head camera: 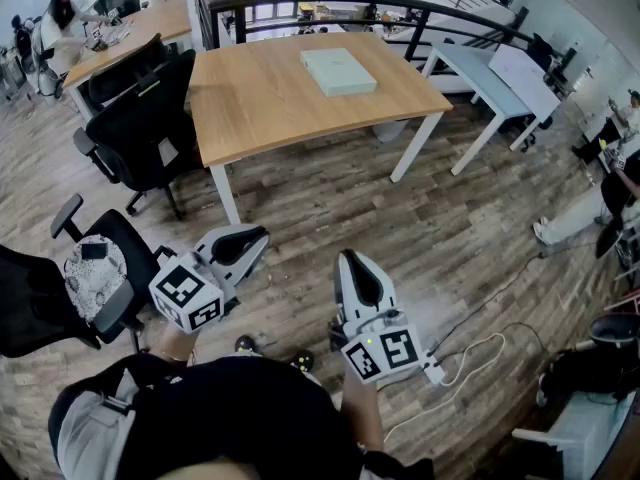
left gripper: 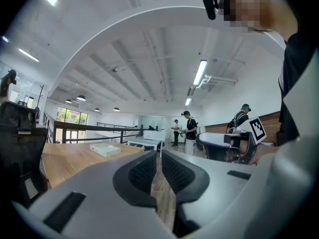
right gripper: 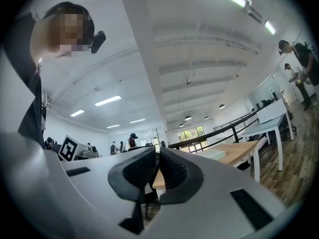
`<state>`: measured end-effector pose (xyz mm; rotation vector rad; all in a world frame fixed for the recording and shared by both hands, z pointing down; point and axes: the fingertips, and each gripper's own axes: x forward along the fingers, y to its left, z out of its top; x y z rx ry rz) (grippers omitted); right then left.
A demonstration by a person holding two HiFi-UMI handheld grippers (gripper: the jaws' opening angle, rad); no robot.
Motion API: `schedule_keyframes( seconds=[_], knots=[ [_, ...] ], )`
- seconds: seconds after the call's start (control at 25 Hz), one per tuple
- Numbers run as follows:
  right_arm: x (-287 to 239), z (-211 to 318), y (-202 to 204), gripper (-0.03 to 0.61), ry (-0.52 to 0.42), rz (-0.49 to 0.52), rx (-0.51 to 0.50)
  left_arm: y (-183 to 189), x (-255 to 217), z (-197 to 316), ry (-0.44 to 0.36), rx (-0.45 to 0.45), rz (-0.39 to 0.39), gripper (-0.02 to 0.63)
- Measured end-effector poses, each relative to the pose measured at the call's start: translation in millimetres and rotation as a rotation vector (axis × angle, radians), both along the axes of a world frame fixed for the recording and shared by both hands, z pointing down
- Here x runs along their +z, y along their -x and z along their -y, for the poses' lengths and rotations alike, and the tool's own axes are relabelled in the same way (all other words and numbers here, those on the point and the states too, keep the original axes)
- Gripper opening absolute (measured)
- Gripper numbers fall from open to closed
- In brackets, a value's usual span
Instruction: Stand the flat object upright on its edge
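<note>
A flat pale green box (head camera: 338,71) lies on its broad face on the wooden table (head camera: 260,108), toward the far right part of the top. It shows small in the left gripper view (left gripper: 105,150) and the right gripper view (right gripper: 215,155). Both grippers are held low over the floor, well short of the table. My left gripper (head camera: 262,236) is shut with nothing between its jaws. My right gripper (head camera: 350,259) is shut and empty too, to the right of the left one.
Black office chairs (head camera: 150,118) stand at the table's left side and another (head camera: 95,268) sits by my left hand. A white table (head camera: 500,78) stands to the right. A white power strip and cable (head camera: 455,363) lie on the floor. People stand in the background.
</note>
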<state>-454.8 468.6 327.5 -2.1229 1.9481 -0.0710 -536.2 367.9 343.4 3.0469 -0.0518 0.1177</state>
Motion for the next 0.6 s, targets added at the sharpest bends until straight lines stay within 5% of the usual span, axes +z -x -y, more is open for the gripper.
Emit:
schedule_keyframes(
  seconds=[0.6],
  knots=[
    [-7.9,-19.7,-22.3,0.038,-0.052,0.016,-0.047,-17.7,-4.8,-17.2,-0.011,-0.054,0.002,0.043]
  ],
)
